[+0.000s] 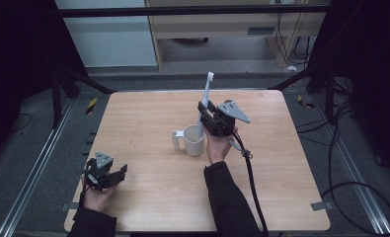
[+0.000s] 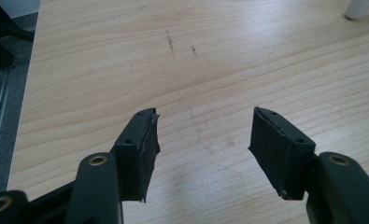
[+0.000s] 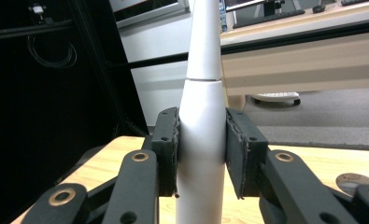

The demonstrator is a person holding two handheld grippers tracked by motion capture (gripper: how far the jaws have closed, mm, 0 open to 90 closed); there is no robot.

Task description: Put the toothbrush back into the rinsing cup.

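Right gripper [image 3: 202, 154] clamped on white toothbrush [image 1: 206, 101] — seemingly over mug [image 1: 193, 139]; left gripper [image 2: 203, 140] jaws apart, holding nothing.

Bare table [image 1: 148, 202] lies around the left gripper [image 1: 114, 177]; the mug [image 1: 193, 139] and toothbrush [image 1: 205, 101] stand mid-table.

Overhead view spans the table [image 1: 148, 207]; gripper views look close along it.

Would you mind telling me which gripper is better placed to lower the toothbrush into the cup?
Right. The right gripper is shut on the toothbrush, holding it upright over the cup. The left gripper is open near the table's front-left corner.
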